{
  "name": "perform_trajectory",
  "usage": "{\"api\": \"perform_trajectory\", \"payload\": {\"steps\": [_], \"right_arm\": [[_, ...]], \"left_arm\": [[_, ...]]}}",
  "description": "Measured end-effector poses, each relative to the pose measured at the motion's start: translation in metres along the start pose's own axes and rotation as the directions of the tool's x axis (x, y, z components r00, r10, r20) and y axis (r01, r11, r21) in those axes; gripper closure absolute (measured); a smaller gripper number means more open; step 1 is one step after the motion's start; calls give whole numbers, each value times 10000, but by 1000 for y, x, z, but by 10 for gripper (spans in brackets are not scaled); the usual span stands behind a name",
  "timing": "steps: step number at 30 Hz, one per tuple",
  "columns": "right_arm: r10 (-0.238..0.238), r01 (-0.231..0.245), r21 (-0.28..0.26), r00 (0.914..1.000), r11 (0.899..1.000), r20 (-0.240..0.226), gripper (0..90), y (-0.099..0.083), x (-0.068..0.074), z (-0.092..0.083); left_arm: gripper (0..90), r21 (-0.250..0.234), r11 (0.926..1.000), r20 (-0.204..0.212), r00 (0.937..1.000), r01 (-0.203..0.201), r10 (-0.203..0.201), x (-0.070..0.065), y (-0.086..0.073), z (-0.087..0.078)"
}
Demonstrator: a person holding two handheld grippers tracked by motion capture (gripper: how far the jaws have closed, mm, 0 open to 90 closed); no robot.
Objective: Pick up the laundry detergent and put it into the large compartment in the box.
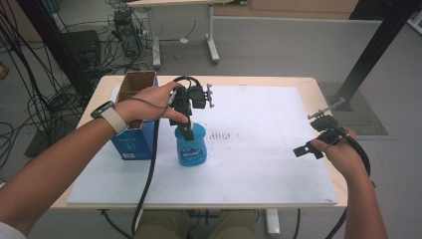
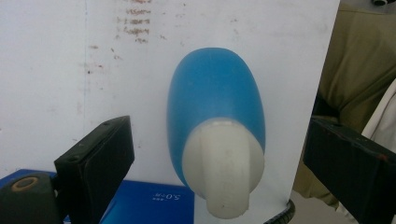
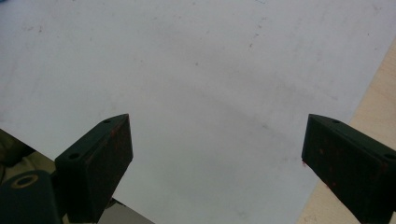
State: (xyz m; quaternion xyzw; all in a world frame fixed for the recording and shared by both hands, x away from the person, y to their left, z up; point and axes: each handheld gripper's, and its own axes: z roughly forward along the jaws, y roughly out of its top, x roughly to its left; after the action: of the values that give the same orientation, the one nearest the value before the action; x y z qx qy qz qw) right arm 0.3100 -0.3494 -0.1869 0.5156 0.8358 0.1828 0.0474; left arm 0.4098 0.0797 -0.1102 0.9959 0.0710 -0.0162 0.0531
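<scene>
Blue oval plastic bottle [image 2: 219, 98], between the left gripper's [image 2: 217, 158] spread jaws: smooth, semi-matt body. Its white plastic cap [image 2: 223, 170], approx. midway between the jaws: matt, finely ribbed. Black jaw pads: matt rubber-like facing w/ reddish scuffs. White sheet covering the table [image 3: 196, 84], beneath the right gripper's [image 3: 215, 161] spread jaws: smooth, matt, w/ faint marks and specks. Light wood table edge [image 3: 378, 102], beside one right jaw: matt. Blue cardboard box [image 2: 149, 203], next to one left jaw: smooth printed face; in the high view, inner flaps raw brown board.
</scene>
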Motion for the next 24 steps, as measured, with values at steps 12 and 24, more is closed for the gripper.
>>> {"api": "perform_trajectory", "payload": {"steps": [12, 24], "right_arm": [[34, -34, 10, 10000, 10000, -1, 87, 0, 0, 0], [-5, 5, -16, 10000, 10000, -4, 87, -1, -1, 1]], "left_arm": [[90, -24, 10000, 17, 10000, 23, -23, 1, -1, 0], [90, -24, 10000, 46, 10000, 39, -39, 2, -1, 1]]}}
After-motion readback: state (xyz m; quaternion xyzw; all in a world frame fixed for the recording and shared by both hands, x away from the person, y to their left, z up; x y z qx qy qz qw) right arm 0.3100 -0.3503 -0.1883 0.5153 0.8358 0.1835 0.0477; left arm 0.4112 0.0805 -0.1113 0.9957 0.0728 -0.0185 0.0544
